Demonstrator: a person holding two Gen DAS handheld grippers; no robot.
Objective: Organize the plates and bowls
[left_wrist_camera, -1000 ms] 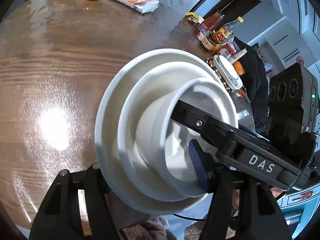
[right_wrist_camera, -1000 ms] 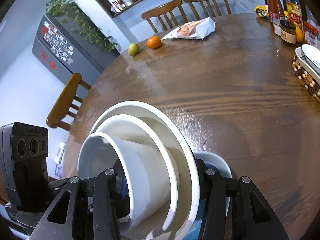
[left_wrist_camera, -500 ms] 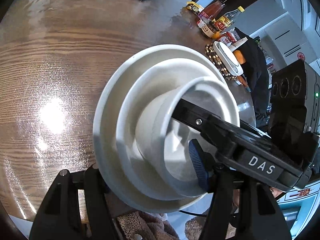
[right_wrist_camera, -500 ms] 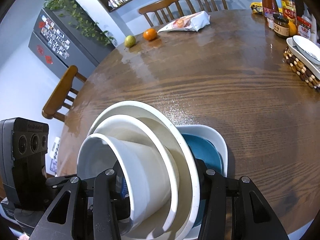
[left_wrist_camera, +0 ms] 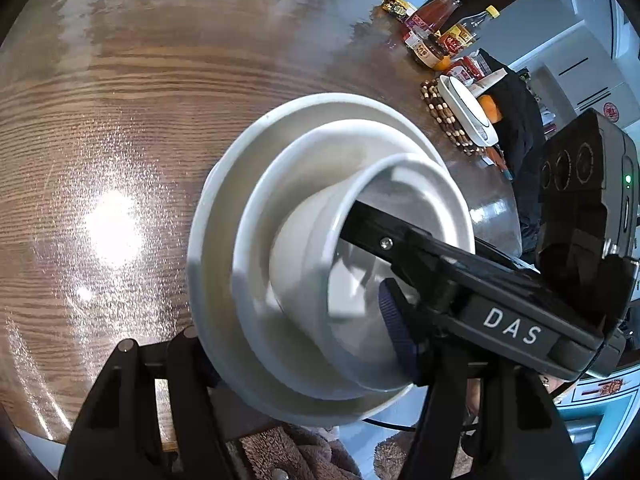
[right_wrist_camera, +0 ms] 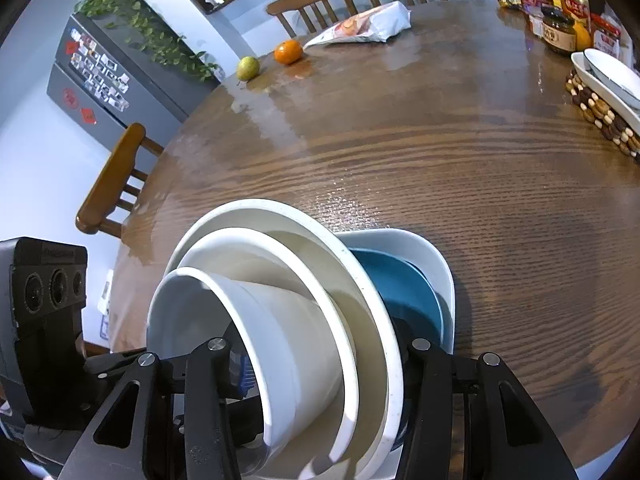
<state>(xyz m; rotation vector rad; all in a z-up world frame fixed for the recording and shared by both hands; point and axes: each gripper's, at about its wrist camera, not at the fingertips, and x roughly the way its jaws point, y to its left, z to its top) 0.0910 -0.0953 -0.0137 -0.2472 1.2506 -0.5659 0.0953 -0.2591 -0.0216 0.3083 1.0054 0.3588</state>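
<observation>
A nested stack of three white bowls (left_wrist_camera: 288, 216) is held tilted above the round wooden table (left_wrist_camera: 120, 80). My left gripper (left_wrist_camera: 304, 360) is shut on the stack's near rim. My right gripper (right_wrist_camera: 308, 364) is shut on the same stack (right_wrist_camera: 288, 312), one finger inside the smallest bowl; its body shows in the left wrist view (left_wrist_camera: 500, 320). Beneath and behind the stack, a white square plate (right_wrist_camera: 436, 264) holding a blue plate (right_wrist_camera: 400, 284) lies on the table. More white dishes (right_wrist_camera: 608, 76) rest on a beaded mat at the right edge.
An orange (right_wrist_camera: 288, 51), a pear (right_wrist_camera: 248, 68) and a snack bag (right_wrist_camera: 368, 24) lie at the far side. Sauce bottles and jars (right_wrist_camera: 560, 12) stand at the far right. Wooden chairs (right_wrist_camera: 116, 184) ring the table. The near table edge lies just under the grippers.
The bowl stack has lifted and drawn back toward the near edge in both grippers. The blue plate and the white square plate under it have come into fuller view.
</observation>
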